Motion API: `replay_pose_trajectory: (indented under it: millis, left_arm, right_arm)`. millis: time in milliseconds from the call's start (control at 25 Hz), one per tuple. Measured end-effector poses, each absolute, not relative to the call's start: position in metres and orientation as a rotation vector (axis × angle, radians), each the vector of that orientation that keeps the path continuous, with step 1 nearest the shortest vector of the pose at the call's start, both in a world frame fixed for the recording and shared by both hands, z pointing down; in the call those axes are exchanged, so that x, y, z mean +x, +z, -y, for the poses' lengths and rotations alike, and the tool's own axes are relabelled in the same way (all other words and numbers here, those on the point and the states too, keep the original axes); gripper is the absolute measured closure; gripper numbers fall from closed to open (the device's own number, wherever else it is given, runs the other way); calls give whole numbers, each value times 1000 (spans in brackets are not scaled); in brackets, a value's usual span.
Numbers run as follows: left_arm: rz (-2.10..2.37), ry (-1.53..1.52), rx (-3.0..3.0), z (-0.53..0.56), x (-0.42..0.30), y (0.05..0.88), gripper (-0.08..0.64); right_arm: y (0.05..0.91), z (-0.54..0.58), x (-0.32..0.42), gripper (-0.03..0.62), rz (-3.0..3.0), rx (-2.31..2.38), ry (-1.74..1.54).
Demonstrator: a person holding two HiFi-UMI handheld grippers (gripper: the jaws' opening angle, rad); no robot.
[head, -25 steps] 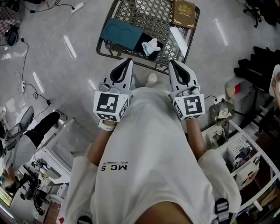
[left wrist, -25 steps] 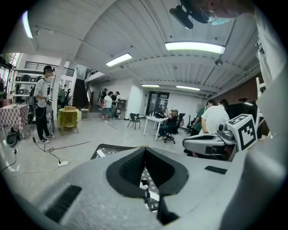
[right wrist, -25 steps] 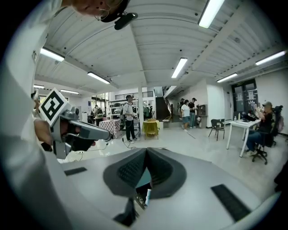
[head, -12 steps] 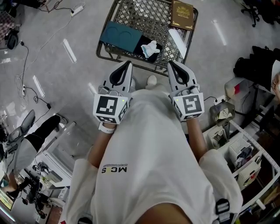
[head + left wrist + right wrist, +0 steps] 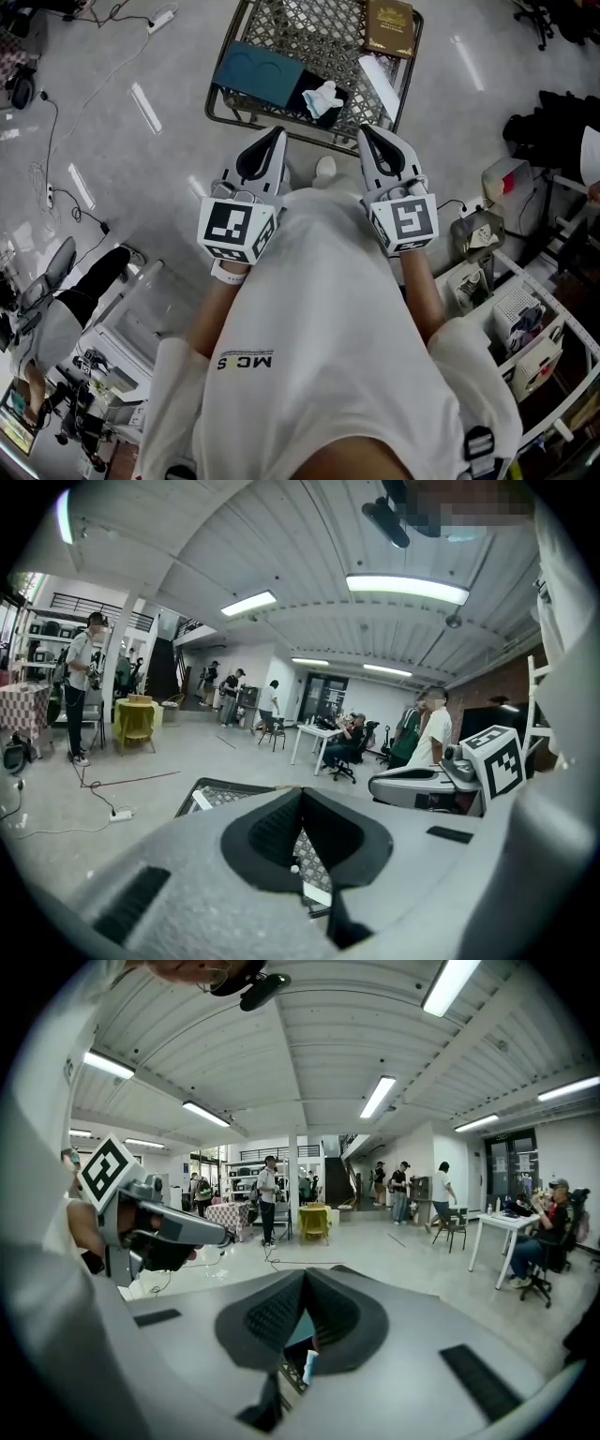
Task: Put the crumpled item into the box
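The crumpled white item [image 5: 323, 97] lies in a dark open box [image 5: 309, 108] inside a wire basket [image 5: 246, 124] on the floor. A teal box part [image 5: 258, 72] sits beside it. My left gripper [image 5: 278, 132] and right gripper [image 5: 362, 130] hover side by side at chest height, short of the basket's near rim. Both are shut with nothing between the jaws. In the left gripper view the jaws of the left gripper [image 5: 302, 790] meet over the basket mesh [image 5: 307, 853]. In the right gripper view the right gripper [image 5: 306, 1273] is likewise shut.
A brown book [image 5: 391, 26] and a white tube [image 5: 380, 84] also lie in the basket. Shelving with boxes [image 5: 520, 323] stands at the right, a clear bin [image 5: 141, 305] at lower left. Cables [image 5: 52, 141] run over the floor at left. People stand far off in the hall.
Almost nothing: both grippers stay shut in front of the chest, and the head view has drifted only slightly.
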State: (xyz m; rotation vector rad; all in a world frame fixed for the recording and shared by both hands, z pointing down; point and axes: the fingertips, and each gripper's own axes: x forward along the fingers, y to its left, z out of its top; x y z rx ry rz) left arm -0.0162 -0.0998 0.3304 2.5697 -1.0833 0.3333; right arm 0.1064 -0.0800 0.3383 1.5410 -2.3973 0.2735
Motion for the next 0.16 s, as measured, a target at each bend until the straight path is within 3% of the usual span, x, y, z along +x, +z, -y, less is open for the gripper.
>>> replay_pose_trajectory:
  millis: [160]
  left_arm:
    - [1070,349,2575,97,-22,334,537]
  right_arm:
    - [340,80,103,575,2390,1563,293]
